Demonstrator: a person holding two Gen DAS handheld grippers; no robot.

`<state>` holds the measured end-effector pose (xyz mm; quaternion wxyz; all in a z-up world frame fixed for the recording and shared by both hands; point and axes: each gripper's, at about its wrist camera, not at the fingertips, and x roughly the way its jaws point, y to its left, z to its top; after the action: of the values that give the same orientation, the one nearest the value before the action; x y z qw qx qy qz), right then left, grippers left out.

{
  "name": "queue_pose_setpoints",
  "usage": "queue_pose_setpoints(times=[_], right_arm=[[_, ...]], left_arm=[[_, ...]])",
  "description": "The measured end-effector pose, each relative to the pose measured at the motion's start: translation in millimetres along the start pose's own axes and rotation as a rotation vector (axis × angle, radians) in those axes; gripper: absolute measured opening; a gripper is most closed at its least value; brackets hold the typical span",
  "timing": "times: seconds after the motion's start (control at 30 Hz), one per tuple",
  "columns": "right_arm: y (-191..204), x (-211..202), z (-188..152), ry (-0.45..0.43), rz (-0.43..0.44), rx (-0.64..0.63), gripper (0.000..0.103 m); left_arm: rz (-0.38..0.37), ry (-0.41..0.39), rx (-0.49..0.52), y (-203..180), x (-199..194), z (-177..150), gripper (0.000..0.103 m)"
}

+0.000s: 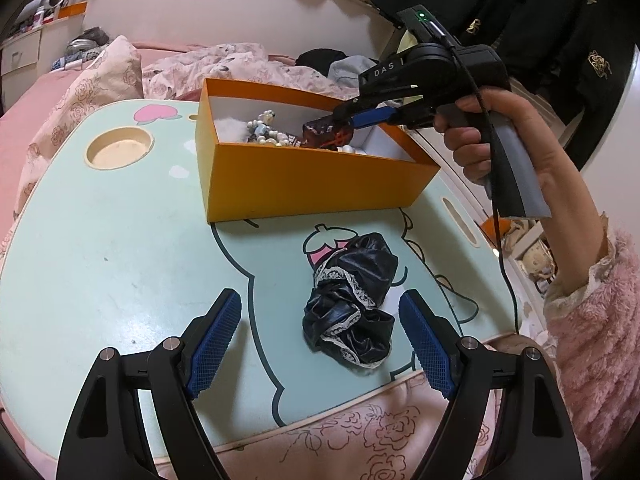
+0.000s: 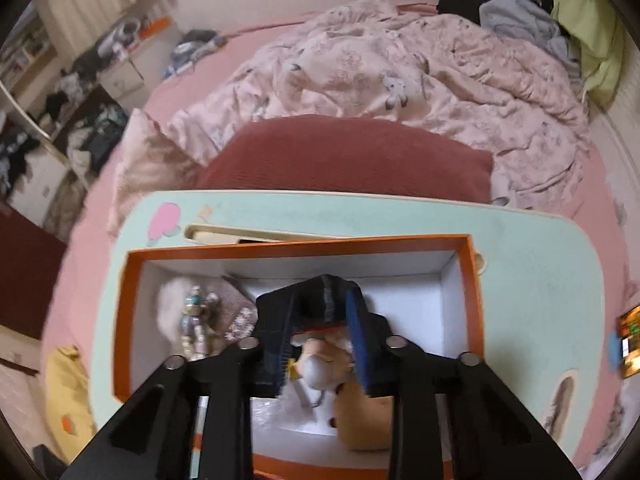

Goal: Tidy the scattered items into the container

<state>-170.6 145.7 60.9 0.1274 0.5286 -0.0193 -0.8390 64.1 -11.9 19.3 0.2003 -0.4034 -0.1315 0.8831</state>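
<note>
Now the right claw (image 1: 344,118) is lowering a dark hair clip (image 1: 326,132) into the orange box (image 1: 304,184).
Left claw (image 1: 320,344) is hovering wide over the black scrunchie (image 1: 352,300) on the table (image 1: 120,260), likely next.

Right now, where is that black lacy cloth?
In the left wrist view, the black cloth lies on the green table, in front of the orange box, just ahead of the open left gripper.

This is a home bedroom: a mint cartoon-printed lap table (image 1: 120,240) stands on a bed (image 2: 132,128) with a pink sheet, a rumpled floral quilt (image 2: 400,72) and a dark red cushion (image 2: 344,156), dark jackets (image 1: 540,28) hang nearby, and what looks like cluttered shelving (image 2: 48,92) lines the blurred far wall.
</note>
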Motion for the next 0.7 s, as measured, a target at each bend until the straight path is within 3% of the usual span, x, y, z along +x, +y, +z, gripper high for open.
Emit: queue_pose_setpoints(times=[0.07, 0.1, 0.33, 0.4, 0.5, 0.57, 0.7], right_arm=[[1.3, 1.8, 0.0, -0.013, 0.008, -0.009, 0.068], [2.7, 4.0, -0.3, -0.015, 0.008, -0.015, 0.072], [22.2, 35.5, -7.7, 0.052, -0.167, -0.134, 0.073], [22.1, 36.0, -8.9, 0.035, -0.178, -0.136, 0.06], [18.4, 33.1, -9.8, 0.051, -0.159, -0.121, 0.06], [16.3, 17.5, -11.4, 0.008, -0.116, -0.103, 0.06], [17.3, -50.0, -26.5, -0.175, -0.03, -0.072, 0.06]], left_arm=[[0.002, 0.001, 0.004, -0.3, 0.1, -0.6, 0.081], [0.001, 0.0, 0.003, 0.4, 0.0, -0.6, 0.081], [-0.008, 0.0, -0.019, 4.3, 0.5, -0.9, 0.081], [-0.008, 0.0, -0.016, 4.0, 0.0, -1.0, 0.081], [-0.009, -0.001, -0.018, 3.9, -0.5, -1.4, 0.081], [-0.012, -0.002, -0.023, 4.6, -0.6, -1.0, 0.081], [-0.012, 0.001, -0.031, 6.6, -0.1, -0.8, 0.081]])
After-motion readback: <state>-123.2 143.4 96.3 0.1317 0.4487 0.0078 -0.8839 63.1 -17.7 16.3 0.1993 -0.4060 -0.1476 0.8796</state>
